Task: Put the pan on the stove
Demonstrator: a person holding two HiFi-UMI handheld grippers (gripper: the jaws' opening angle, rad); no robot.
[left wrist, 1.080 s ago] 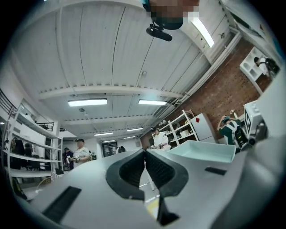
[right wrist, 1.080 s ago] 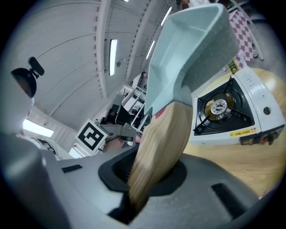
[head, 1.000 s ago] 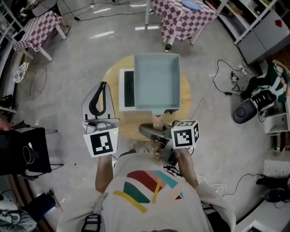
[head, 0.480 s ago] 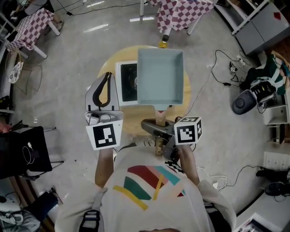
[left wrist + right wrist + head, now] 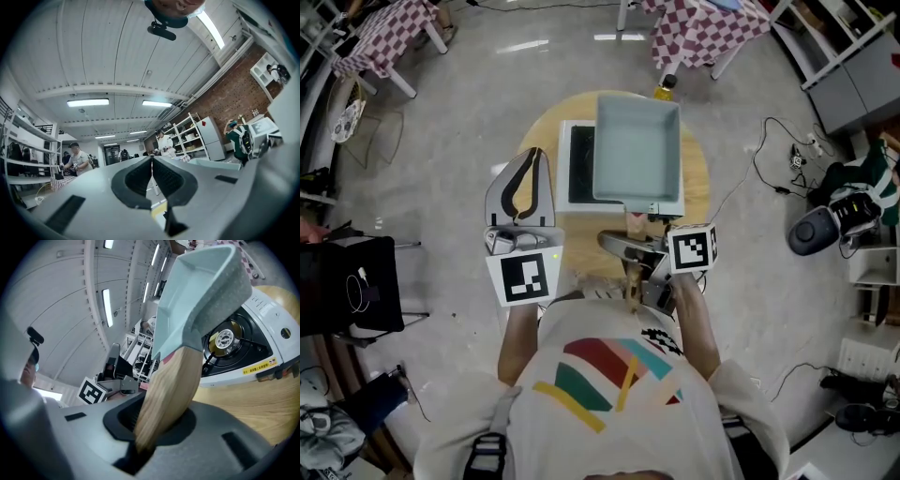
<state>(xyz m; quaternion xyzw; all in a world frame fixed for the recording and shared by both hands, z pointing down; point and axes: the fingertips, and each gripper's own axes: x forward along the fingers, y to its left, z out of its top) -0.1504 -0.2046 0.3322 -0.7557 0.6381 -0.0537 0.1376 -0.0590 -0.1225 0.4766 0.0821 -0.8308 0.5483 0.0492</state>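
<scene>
the pan [image 5: 637, 150] is square and deep, with straight walls and a pale blue-green matte coat. in the right gripper view its outside looks finely speckled. its handle [image 5: 171, 390] is a flat bar of light wood with visible grain. the right tongs [image 5: 147, 437] pinch this handle near its end, with the dark pads pressed on both sides of the wood. the pan is held over the stove [image 5: 577, 169], a flat white box with a dark top, and it covers most of the stove in the head view. in the right gripper view the bottom of the pan is tilted and stands clear of the round metal burner [image 5: 225, 341], which has a brass-coloured centre. the stove stands on a round table [image 5: 698, 183] of light wood, on a smooth grey floor [image 5: 459, 122]. the left tongs [image 5: 528, 169] are at the left edge of the table, pressed together, with nothing between their grey tips and dark textured lining.
</scene>
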